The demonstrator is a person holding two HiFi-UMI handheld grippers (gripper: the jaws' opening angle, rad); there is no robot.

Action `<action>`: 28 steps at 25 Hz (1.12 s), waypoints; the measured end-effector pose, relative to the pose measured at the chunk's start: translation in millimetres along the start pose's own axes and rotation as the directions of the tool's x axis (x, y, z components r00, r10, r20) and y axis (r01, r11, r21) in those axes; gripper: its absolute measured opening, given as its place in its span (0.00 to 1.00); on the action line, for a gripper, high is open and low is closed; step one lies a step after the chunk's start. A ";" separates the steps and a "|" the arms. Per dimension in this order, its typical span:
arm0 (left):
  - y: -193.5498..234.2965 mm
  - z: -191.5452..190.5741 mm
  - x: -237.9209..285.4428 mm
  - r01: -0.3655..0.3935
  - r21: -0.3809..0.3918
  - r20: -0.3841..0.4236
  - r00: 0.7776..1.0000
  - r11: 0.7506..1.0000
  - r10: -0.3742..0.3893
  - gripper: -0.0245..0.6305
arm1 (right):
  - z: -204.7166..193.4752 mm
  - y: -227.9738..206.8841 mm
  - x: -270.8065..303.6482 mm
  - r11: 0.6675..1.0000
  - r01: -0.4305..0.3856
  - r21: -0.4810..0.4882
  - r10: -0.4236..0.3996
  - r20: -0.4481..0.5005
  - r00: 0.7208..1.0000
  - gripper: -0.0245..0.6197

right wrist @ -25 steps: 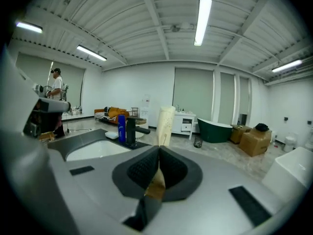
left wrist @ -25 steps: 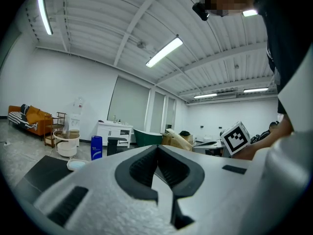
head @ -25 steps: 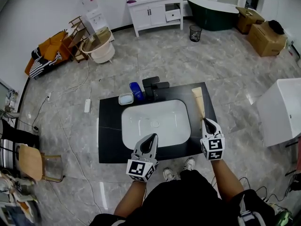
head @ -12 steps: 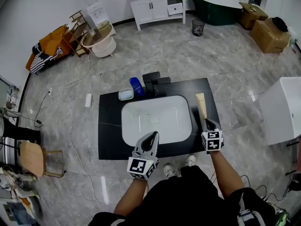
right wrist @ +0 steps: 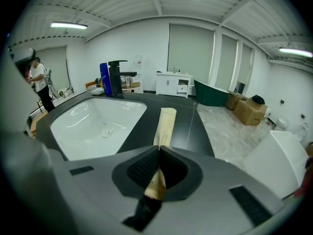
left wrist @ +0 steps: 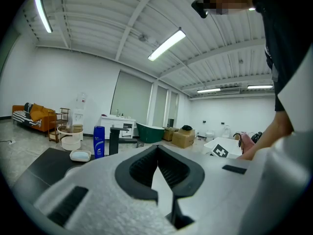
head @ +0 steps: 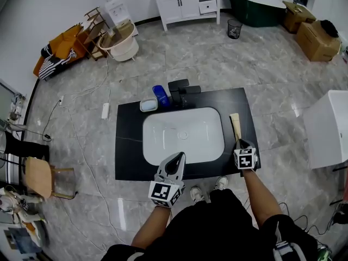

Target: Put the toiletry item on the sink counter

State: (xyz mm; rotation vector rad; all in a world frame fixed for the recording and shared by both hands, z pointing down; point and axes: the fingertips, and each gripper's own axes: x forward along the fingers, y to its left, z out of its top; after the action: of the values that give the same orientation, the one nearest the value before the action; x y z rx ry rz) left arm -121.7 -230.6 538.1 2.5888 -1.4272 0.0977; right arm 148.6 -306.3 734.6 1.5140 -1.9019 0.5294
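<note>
No writing can be read anywhere. The blue bottle (head: 159,95), just behind the far left corner of the sink (head: 163,145) on the table (head: 128,145), bears a white label mark too small to make out. The beige toiletry item (head: 235,125), to the right of the sink, shows no legible print. The left tool (head: 176,157) and the right tool (head: 240,144) each carry a cube of square black-and-white coded patterns, without letters or digits.
</note>
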 end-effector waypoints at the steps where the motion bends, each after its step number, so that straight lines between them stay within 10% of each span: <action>1: -0.5 -1.4 -0.1 0.000 0.000 -0.001 1.000 1.000 0.000 0.05 | -2.3 -0.1 2.3 1.000 0.000 -0.001 0.000 -0.012 1.000 0.06; 16: -4.6 -2.9 -6.7 0.007 -0.008 0.000 1.000 1.000 -0.007 0.05 | -3.8 0.2 4.9 0.998 -0.041 0.051 0.044 -0.058 0.997 0.32; 28: -8.3 -1.7 -7.2 0.021 -0.017 0.017 1.000 1.000 -0.021 0.05 | 68.6 8.7 -71.1 0.998 -0.055 0.029 0.048 0.192 0.980 0.30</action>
State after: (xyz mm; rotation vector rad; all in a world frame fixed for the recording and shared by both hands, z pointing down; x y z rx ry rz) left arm -118.4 -220.0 537.7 2.5966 -1.3995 0.0613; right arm 133.5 -299.4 636.9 1.5903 -2.0934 0.4549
